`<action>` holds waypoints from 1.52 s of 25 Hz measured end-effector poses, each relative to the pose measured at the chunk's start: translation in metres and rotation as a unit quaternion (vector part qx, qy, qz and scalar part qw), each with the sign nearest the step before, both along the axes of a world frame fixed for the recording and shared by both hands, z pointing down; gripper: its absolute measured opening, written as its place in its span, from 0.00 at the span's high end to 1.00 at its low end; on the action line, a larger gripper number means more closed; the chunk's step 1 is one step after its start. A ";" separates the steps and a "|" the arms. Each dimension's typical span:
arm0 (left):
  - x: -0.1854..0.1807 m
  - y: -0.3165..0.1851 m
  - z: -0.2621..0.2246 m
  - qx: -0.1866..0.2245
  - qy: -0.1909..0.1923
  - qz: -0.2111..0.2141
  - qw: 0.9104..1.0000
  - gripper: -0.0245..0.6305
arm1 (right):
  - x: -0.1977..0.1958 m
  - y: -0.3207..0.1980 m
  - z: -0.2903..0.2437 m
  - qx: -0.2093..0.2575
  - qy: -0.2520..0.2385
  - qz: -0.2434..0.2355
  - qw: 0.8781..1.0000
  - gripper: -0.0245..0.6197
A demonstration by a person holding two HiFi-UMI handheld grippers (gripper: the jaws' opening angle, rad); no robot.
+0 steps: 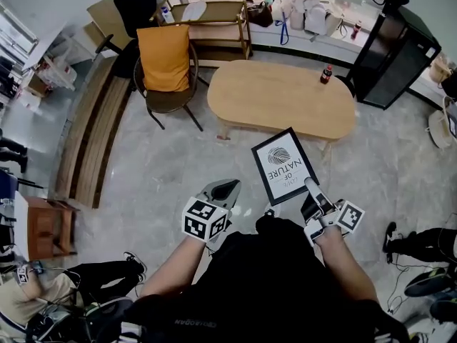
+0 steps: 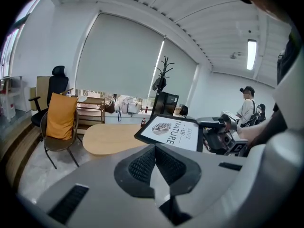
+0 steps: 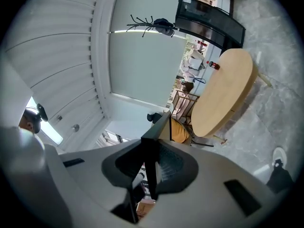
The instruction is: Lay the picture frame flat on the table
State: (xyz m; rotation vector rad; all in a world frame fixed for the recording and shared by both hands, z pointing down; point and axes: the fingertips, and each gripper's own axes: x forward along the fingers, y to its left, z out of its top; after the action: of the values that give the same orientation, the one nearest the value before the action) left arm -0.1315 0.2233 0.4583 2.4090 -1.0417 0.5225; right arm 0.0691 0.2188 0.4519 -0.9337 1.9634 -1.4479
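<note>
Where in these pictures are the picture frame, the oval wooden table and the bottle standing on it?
picture frame [image 1: 285, 164], head view, its white printed face.
oval wooden table [image 1: 278, 95], head view, bare tabletop.
bottle [image 1: 326, 75], head view, its body.

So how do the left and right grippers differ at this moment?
The right gripper is clamped on the edge of the picture frame; the left gripper is shut on nothing and stays clear of the frame, off to its left. The right gripper is rolled onto its side, while the left gripper sits upright. Both are held out in front of the person, short of the table.
</note>
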 end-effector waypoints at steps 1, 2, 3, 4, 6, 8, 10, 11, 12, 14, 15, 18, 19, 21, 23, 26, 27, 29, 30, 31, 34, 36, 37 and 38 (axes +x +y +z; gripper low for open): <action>0.009 -0.015 -0.004 0.007 0.003 0.004 1.000 0.96 | 0.006 -0.012 0.000 0.001 0.000 -0.001 1.000 0.87; 0.018 -0.029 -0.008 0.013 0.005 0.010 1.000 0.96 | 0.012 -0.025 0.001 0.002 0.004 -0.002 1.000 0.87; 0.026 -0.043 -0.010 0.018 0.006 0.015 1.000 0.96 | 0.017 -0.037 0.002 0.005 0.008 -0.001 1.000 0.87; 0.032 -0.055 -0.008 0.019 0.004 0.019 1.000 0.96 | 0.022 -0.048 0.002 0.009 0.012 0.002 1.000 0.87; 0.036 -0.068 -0.001 0.014 0.000 0.022 1.000 0.96 | 0.025 -0.059 0.000 0.018 0.008 0.011 1.000 0.87; 0.041 -0.080 0.003 0.013 0.000 0.021 1.000 0.96 | 0.030 -0.067 -0.001 0.027 0.003 0.016 1.000 0.87; 0.058 -0.104 0.001 0.013 0.004 0.020 1.000 0.96 | 0.046 -0.088 0.000 0.026 0.000 0.017 1.000 0.87; 0.068 -0.116 -0.001 0.012 0.005 0.019 1.000 0.96 | 0.055 -0.101 0.002 0.020 0.000 0.016 1.000 0.87; 0.076 -0.125 -0.001 0.009 0.005 0.020 1.000 0.96 | 0.063 -0.111 0.005 0.013 -0.001 0.016 1.000 0.87; 0.085 -0.132 0.001 0.000 0.000 0.027 1.000 0.96 | 0.073 -0.122 0.009 0.001 -0.002 0.018 1.000 0.87; 0.087 -0.133 0.004 -0.005 -0.004 0.030 1.000 0.96 | 0.075 -0.124 0.010 -0.002 -0.005 0.020 1.000 0.87; 0.085 -0.142 0.014 -0.022 -0.019 0.031 0.999 0.96 | 0.084 -0.135 0.011 -0.002 -0.012 0.029 1.000 0.87; 0.085 -0.148 0.017 -0.027 -0.023 0.030 0.999 0.96 | 0.086 -0.139 0.013 -0.003 -0.015 0.032 0.999 0.87; 0.088 -0.162 0.020 -0.032 -0.025 0.032 0.999 0.96 | 0.091 -0.148 0.018 -0.008 -0.018 0.040 0.999 0.87; 0.096 -0.174 0.022 -0.032 -0.025 0.043 0.998 0.96 | 0.095 -0.155 0.025 -0.013 -0.022 0.048 0.998 0.87; 0.108 -0.195 0.028 -0.034 -0.023 0.066 0.997 0.96 | 0.101 -0.167 0.034 -0.022 -0.022 0.066 0.997 0.87; 0.112 -0.204 0.031 -0.036 -0.023 0.073 0.996 0.96 | 0.104 -0.173 0.036 -0.024 -0.022 0.073 0.997 0.87; 0.122 -0.226 0.033 -0.037 -0.021 0.087 0.995 0.96 | 0.112 -0.189 0.038 -0.027 -0.021 0.088 0.996 0.87; 0.128 -0.238 0.033 -0.037 -0.019 0.095 0.995 0.96 | 0.115 -0.198 0.038 -0.027 -0.020 0.094 0.995 0.87; 0.133 -0.251 0.033 -0.035 -0.017 0.105 0.994 0.96 | 0.118 -0.208 0.038 -0.029 -0.018 0.101 0.994 0.87; 0.143 -0.292 0.036 -0.031 -0.019 0.132 0.991 0.96 | 0.120 -0.237 0.043 -0.040 -0.005 0.115 0.993 0.87; 0.142 -0.321 0.035 -0.030 -0.020 0.143 0.989 0.96 | 0.115 -0.258 0.048 -0.053 0.002 0.122 0.991 0.87; 0.139 -0.336 0.033 -0.028 -0.019 0.145 0.989 0.96 | 0.112 -0.269 0.049 -0.059 0.005 0.127 0.990 0.87; 0.136 -0.351 0.031 -0.027 -0.016 0.147 0.989 0.96 | 0.109 -0.281 0.050 -0.064 0.008 0.132 0.989 0.86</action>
State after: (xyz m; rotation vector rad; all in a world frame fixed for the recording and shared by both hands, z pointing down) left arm 0.0046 -0.1279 0.4892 2.5259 -0.6767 0.6820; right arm 0.1783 -0.0619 0.5019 -1.2145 1.6974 -1.4276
